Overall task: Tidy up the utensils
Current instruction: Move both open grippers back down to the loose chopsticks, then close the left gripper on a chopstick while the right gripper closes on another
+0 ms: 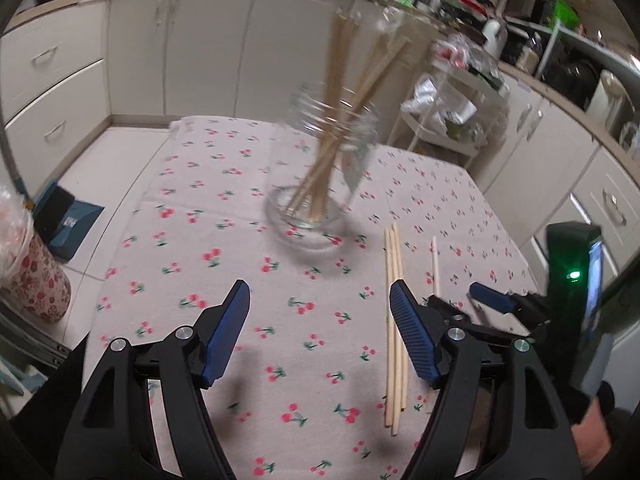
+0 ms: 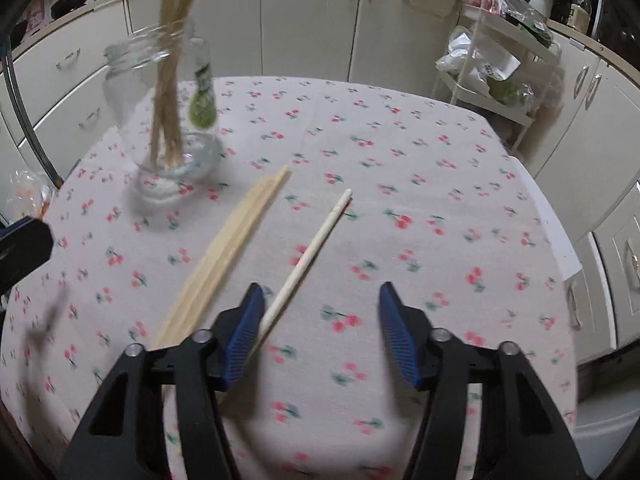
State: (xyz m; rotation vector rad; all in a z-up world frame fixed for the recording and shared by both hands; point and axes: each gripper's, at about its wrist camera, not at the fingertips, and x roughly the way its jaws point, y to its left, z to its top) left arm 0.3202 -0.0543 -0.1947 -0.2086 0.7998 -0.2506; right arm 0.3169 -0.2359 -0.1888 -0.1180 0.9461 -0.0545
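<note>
A clear glass jar (image 1: pixel 320 168) stands on the cherry-print tablecloth (image 1: pixel 224 264) with several wooden chopsticks (image 1: pixel 340 92) upright in it; it also shows in the right wrist view (image 2: pixel 168 120). A bundle of chopsticks (image 1: pixel 394 320) lies flat on the cloth, seen also from the right (image 2: pixel 228 252). A single pale chopstick (image 2: pixel 308 256) lies beside the bundle, apart from it. My left gripper (image 1: pixel 320 304) is open and empty, short of the jar. My right gripper (image 2: pixel 320 304) is open and empty, its left finger just over the pale chopstick's near end; it shows in the left view (image 1: pixel 460 298).
Cream cabinets (image 1: pixel 200 52) run behind the table. A white wire cart (image 2: pixel 492 60) with bags stands at the far right corner. A floral container (image 1: pixel 36 280) and a blue box (image 1: pixel 64 216) are on the floor to the left.
</note>
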